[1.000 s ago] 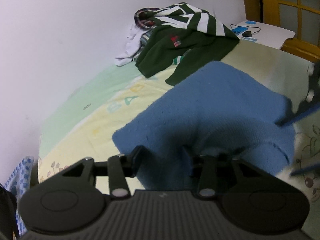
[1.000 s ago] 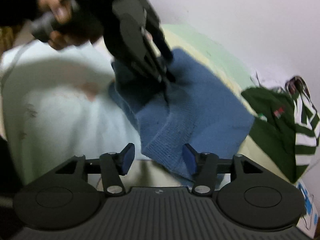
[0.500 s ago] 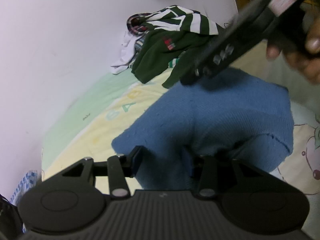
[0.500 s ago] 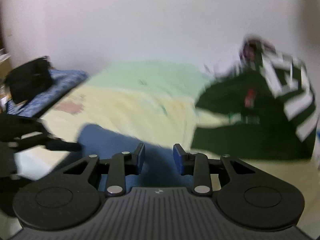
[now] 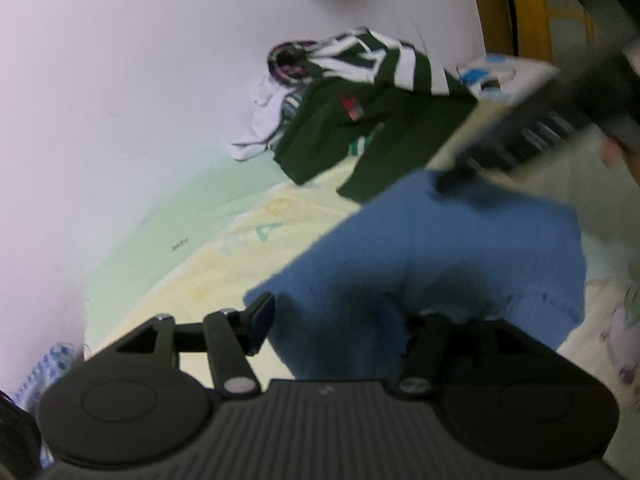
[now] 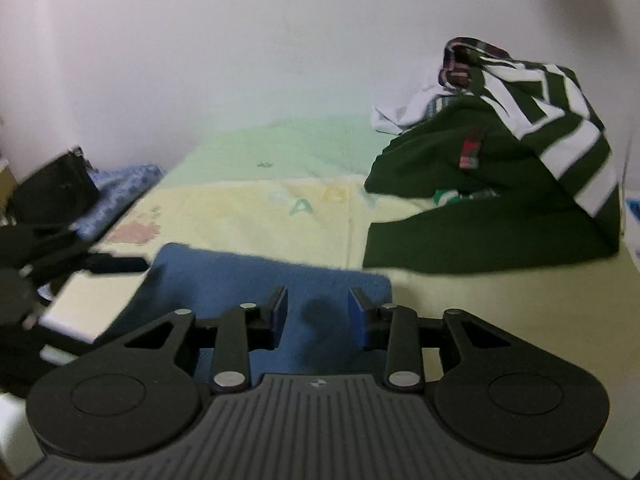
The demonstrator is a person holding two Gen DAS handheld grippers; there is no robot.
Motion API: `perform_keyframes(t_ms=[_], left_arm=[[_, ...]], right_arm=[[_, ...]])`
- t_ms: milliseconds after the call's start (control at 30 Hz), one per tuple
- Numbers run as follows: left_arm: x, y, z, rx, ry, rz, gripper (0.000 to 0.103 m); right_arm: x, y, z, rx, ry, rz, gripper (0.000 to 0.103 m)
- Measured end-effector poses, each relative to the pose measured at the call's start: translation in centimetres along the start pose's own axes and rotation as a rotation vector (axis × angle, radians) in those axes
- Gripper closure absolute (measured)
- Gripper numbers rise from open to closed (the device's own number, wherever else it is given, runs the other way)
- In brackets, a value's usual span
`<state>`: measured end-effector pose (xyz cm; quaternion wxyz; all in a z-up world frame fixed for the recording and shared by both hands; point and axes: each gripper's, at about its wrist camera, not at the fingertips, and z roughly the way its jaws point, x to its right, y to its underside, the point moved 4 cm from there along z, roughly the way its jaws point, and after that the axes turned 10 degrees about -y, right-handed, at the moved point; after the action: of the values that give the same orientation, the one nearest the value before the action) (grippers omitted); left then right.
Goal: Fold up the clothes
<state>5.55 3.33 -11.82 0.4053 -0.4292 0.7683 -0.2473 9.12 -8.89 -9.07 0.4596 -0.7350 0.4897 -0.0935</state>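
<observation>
Jaws opening, both hand-held grippers, left (image 5: 328,322) and right (image 6: 318,314), tilt over blue cloth (image 6: 260,280), unclamped.

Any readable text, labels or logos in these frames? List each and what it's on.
"A": pale green letter on the bedsheet; the letters beside it are too faint to read.
Small dark mark on the sheet's green part: too small.
Red patch on the green jumper: blurred.
Blue-printed white box: blurred.
</observation>
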Motion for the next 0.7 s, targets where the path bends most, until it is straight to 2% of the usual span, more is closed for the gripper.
perform_keyframes(t_ms=[100,200,267,333,433,500,567,700], left_arm=[[-0.5,-0.2,0.7,-0.012,0.029,-0.051,0.036],[-0.2,0.3,2.3,-0.061,0.036,-0.072,0.033],[0.3,0.5,2.9,-0.069,0.025,-0.073,0.032],[0.5,0.4,3.3,-0.073,0.003,-0.088,0.026],[0.3,0.5,3.6,-0.088,-0.031,-0.129,0.017],[-0.2,0.6,3.9,-0.115,-0.032,-0.187,0.016],[-0.4,0.6,3.8,-0.145,-0.051,-0.241,0.014],[-0.2,0.6,3.4,-0.2,-0.108,-0.325,0.014]], right_arm=[[-0.9,2.0,-0.5,-0.042,-0.001,-0.012,0.064],[-1.6,4.5,0.7,-0.108,0.012,-0.041,0.059],[-2.2,4.9,0.9,-0.101,0.04,-0.08,0.059],[-2.8,5.2,0.9,-0.09,0.069,-0.12,0.059],[-2.5,4.2,0.5,-0.118,0.076,-0.086,0.059],[-2.3,3.4,-0.5,-0.085,0.061,-0.036,0.06],[-2.4,3.0,-1.2,-0.053,0.083,-0.026,0.06],[-1.8,4.3,0.7,-0.132,0.117,0.028,0.059]])
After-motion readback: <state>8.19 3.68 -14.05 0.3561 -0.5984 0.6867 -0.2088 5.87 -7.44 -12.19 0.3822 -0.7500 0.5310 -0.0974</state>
